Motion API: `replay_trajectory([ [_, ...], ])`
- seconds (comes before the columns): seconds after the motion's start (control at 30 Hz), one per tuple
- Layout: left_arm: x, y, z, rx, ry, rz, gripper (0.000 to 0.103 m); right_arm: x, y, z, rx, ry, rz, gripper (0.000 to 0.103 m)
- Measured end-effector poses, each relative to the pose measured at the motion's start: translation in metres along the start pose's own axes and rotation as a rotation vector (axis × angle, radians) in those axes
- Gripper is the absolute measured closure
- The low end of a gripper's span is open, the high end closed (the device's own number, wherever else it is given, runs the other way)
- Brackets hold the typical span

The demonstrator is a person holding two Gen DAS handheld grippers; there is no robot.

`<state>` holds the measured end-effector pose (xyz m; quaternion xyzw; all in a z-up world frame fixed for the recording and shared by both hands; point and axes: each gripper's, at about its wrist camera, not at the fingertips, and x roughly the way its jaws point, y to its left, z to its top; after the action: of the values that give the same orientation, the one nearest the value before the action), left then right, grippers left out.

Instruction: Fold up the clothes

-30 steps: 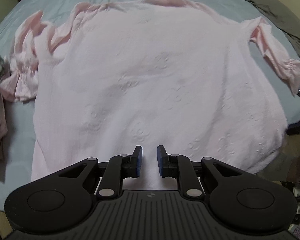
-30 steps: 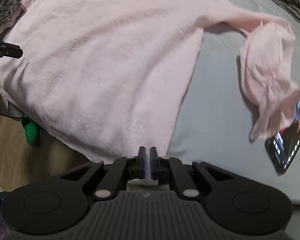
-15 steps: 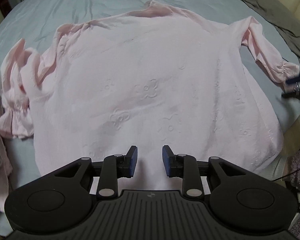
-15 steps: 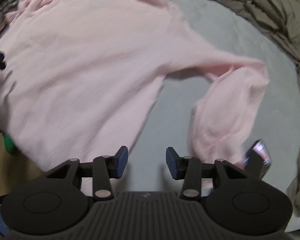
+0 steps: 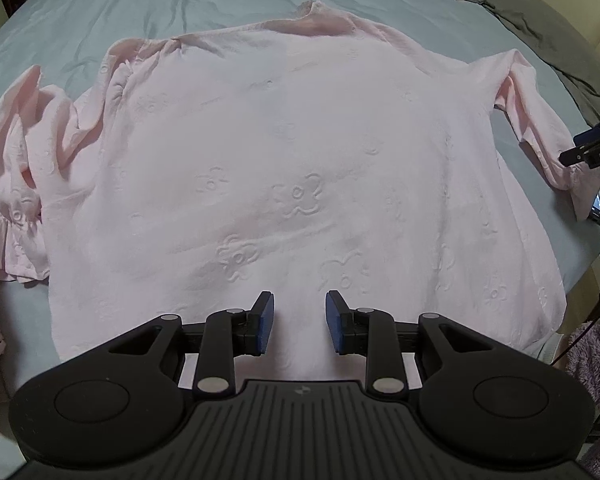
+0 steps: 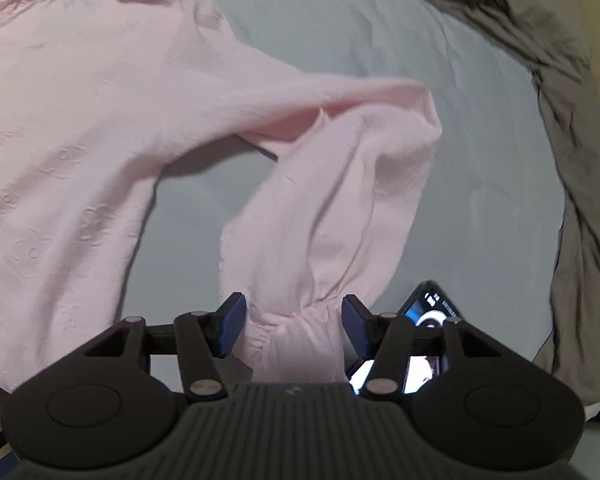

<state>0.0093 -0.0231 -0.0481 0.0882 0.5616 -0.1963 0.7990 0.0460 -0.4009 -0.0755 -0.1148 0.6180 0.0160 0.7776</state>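
Where it lies spread flat on the bed, the pink blouse shows a thin, crinkled weave with raised flower outlines embossed across its back. Its collar points toward the far side, and both long sleeves end in gathered, ruffled cuffs. The left sleeve is bunched in soft folds at the blouse's side; the right sleeve bends back toward the hem edge, its cuff lying between the blue pads of the right gripper, whose jaws stand wide apart and grip nothing. The left gripper hovers over the hem, its jaws moderately open and empty. The bed sheet is smooth pale blue cotton with faint creases. A phone with a lit screen lies just beside the cuff, partly under the right gripper; its writing is too small to read. A rumpled grey-brown duvet is heaped along the far edge. The letters "DAS" appear on the right gripper's finger in the left wrist view.
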Motion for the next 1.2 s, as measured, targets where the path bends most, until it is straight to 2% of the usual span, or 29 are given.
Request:
replay_trajectory([
  [0.03, 0.001, 0.0, 0.0, 0.0, 0.003, -0.002, 0.077, 0.003, -0.001, 0.0, 0.005, 0.012, 0.01, 0.073],
  [0.07, 0.001, 0.0, -0.001, 0.0, 0.005, -0.005, 0.077, 0.004, -0.002, 0.0, 0.01, 0.022, 0.019, 0.082],
  [0.17, 0.001, -0.002, -0.001, -0.002, 0.005, -0.018, 0.077, -0.012, -0.004, 0.008, 0.034, -0.032, 0.026, 0.092],
  [0.3, -0.003, -0.003, -0.003, -0.009, -0.009, -0.035, 0.077, -0.033, -0.006, 0.018, 0.067, -0.104, 0.036, 0.095],
  [0.5, -0.009, 0.0, -0.003, -0.041, -0.029, -0.045, 0.076, -0.078, 0.001, 0.038, 0.101, -0.252, 0.106, 0.095],
  [0.63, -0.012, 0.0, -0.004, -0.047, -0.036, -0.056, 0.076, -0.099, 0.024, 0.049, 0.072, -0.31, 0.204, 0.095],
  [0.77, -0.013, -0.001, -0.004, -0.045, -0.038, -0.064, 0.076, -0.105, 0.061, 0.053, -0.007, -0.297, 0.33, 0.095],
  [0.9, -0.015, -0.003, -0.004, -0.041, -0.044, -0.069, 0.076, -0.101, 0.098, 0.05, -0.102, -0.242, 0.41, 0.094],
  [1.0, -0.015, -0.006, -0.006, -0.019, -0.051, -0.068, 0.072, -0.097, 0.125, 0.048, -0.172, -0.201, 0.467, 0.088],
  [1.07, -0.016, -0.012, -0.007, 0.009, -0.067, -0.066, 0.063, -0.097, 0.129, 0.045, -0.19, -0.2, 0.452, 0.078],
  [1.1, -0.017, -0.016, -0.008, 0.031, -0.077, -0.066, 0.061, -0.096, 0.126, 0.045, -0.186, -0.208, 0.445, 0.065],
  [1.13, -0.017, -0.02, -0.008, 0.052, -0.087, -0.066, 0.061, -0.098, 0.122, 0.045, -0.169, -0.219, 0.439, 0.062],
  [1.2, -0.018, -0.03, -0.009, 0.096, -0.104, -0.071, 0.061, -0.097, 0.111, 0.044, -0.127, -0.234, 0.431, 0.062],
])
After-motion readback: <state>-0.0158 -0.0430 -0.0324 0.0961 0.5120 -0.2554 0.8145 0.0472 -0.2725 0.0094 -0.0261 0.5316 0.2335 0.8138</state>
